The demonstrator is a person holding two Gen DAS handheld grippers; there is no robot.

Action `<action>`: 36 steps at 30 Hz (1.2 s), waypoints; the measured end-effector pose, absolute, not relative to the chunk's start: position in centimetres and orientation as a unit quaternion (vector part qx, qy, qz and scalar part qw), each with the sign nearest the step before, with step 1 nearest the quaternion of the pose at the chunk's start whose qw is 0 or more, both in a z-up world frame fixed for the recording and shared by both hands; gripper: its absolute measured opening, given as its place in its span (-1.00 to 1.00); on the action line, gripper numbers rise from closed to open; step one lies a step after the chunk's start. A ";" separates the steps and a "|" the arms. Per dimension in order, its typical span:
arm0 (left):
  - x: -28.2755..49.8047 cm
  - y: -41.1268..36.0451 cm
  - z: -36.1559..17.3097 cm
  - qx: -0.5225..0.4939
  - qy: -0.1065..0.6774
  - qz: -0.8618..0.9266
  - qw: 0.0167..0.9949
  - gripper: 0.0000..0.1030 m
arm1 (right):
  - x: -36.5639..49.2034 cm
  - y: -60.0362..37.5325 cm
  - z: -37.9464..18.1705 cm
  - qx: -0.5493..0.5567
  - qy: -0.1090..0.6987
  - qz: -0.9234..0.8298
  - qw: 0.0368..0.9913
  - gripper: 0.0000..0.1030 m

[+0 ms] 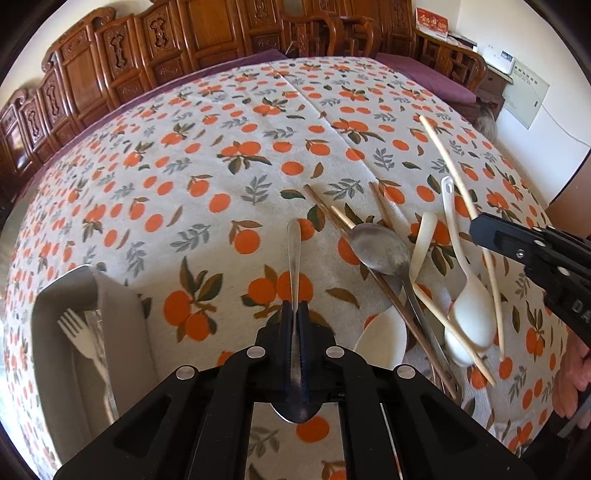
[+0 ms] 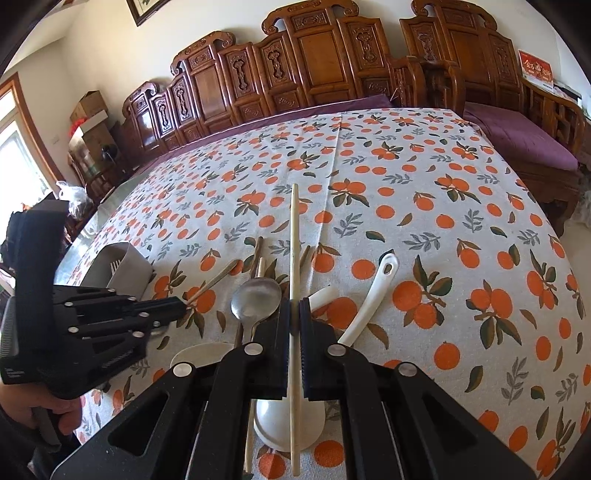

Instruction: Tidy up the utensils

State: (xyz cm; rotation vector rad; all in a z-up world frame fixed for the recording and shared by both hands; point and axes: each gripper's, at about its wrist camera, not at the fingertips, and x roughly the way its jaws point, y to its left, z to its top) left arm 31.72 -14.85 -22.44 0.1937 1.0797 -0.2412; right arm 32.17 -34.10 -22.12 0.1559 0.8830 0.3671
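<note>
Lettering first: white "DA" on the black body of the right gripper (image 2: 294, 308), readable only in the left wrist view and cut off at the frame edge. Gold characters on a red card (image 1: 432, 23) far beyond the jaws, by the wall, too small to read.

Left gripper (image 1: 297, 308): jaws narrow, pinched on a metal spoon (image 1: 294, 254). Slim steel handle pointing straight out ahead of the jaws, dull grey bowl tucked behind them, close to the camera.

Right gripper: jaws narrow as well, pinched on a pale chopstick (image 2: 294, 240). Cream-coloured, thin and straight, reaching well ahead of the jaws and also back beneath them.

Below both pairs of jaws, a desk under an orange-print cloth (image 1: 184, 166).

Counts:
- Metal spoons: two. One in the left jaws, a second metal spoon (image 1: 380, 251) lying to the right of those jaws and just left of the right jaws.
- White ceramic spoons (image 1: 471, 314): three white bowls showing right of the left jaws, overlapping, so the exact number uncertain.
- Pale chopsticks: two. One held, another loose pale chopstick (image 1: 454, 332) slanting across the white spoons.
- Brown chopsticks (image 1: 325, 210): at least three, partly under the second metal spoon.
- Grey holder (image 1: 122, 317): one, left of the left jaws, with one white fork (image 1: 74, 330) inside.
</note>
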 end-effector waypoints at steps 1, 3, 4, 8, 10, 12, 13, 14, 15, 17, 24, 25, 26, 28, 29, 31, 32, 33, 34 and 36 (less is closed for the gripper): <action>31.4 -14.7 -22.1 0.092 0.509 -0.115 0.848 -0.96 | 32.2 -34.0 -22.1 0.074 0.424 0.177 0.885 -0.88; 30.9 -14.4 -21.5 0.092 0.505 -0.115 0.851 -0.96 | 32.1 -33.9 -22.1 0.073 0.424 0.177 0.885 -0.88; 30.5 -14.2 -21.1 0.092 0.502 -0.116 0.852 -0.96 | 32.1 -33.8 -22.1 0.073 0.425 0.177 0.885 -0.88; 29.1 -13.4 -19.8 0.092 0.491 -0.120 0.858 -0.96 | 31.5 -33.1 -21.9 0.066 0.424 0.178 0.886 -0.88; 28.6 -13.1 -19.4 0.090 0.489 -0.122 0.859 -0.96 | 31.3 -32.7 -21.9 0.062 0.425 0.178 0.885 -0.88; 28.3 -12.8 -19.1 0.089 0.488 -0.123 0.860 -0.96 | 31.1 -32.3 -21.9 0.057 0.425 0.179 0.885 -0.88; 28.1 -12.5 -18.9 0.087 0.486 -0.123 0.861 -0.96 | 31.0 -32.1 -21.9 0.054 0.426 0.179 0.885 -0.88; 27.9 -12.3 -18.8 0.086 0.486 -0.123 0.861 -0.96 | 30.9 -31.9 -22.0 0.051 0.427 0.179 0.885 -0.88; 27.7 -12.1 -18.5 0.083 0.484 -0.123 0.862 -0.96 | 30.8 -31.8 -22.0 0.048 0.427 0.179 0.885 -0.88; 27.1 -11.7 -17.9 0.082 0.479 -0.125 0.865 -0.96 | 30.7 -31.5 -22.0 0.044 0.428 0.181 0.885 -0.88; 25.0 -10.1 -15.7 0.080 0.458 -0.127 0.876 -0.96 | 30.0 -30.7 -21.0 0.042 0.417 0.196 0.887 -0.88; 24.8 -9.7 -15.5 0.078 0.456 -0.128 0.877 -0.96 | 29.9 -30.5 -20.8 0.044 0.415 0.200 0.887 -0.88; 24.5 -9.2 -15.3 0.076 0.454 -0.126 0.879 -0.96 | 29.7 -30.3 -20.6 0.045 0.413 0.203 0.887 -0.88; 24.1 -8.4 -15.0 0.072 0.451 -0.124 0.881 -0.96 | 29.5 -29.7 -20.2 0.042 0.410 0.209 0.887 -0.88; 23.9 -7.8 -14.9 0.068 0.450 -0.122 0.882 -0.96 | 29.2 -29.2 -20.0 0.040 0.408 0.214 0.887 -0.88; 23.6 -6.7 -14.8 0.065 0.448 -0.117 0.884 -0.96 | 28.8 -28.3 -19.6 0.036 0.404 0.221 0.887 -0.88; 23.5 -6.2 -14.8 0.063 0.448 -0.115 0.885 -0.96 | 28.6 -27.9 -19.4 0.034 0.402 0.224 0.887 -0.88; 23.4 -5.5 -14.8 0.061 0.447 -0.110 0.886 -0.96 | 28.3 -27.4 -19.2 0.032 0.400 0.228 0.887 -0.88; 23.4 -4.9 -14.8 0.057 0.447 -0.106 0.886 -0.96 | 28.1 -27.1 -19.1 0.030 0.399 0.230 0.887 -0.88; 23.4 -3.6 -14.9 0.048 0.446 -0.099 0.888 -0.96 | 27.6 -26.3 -18.8 0.026 0.396 0.235 0.887 -0.88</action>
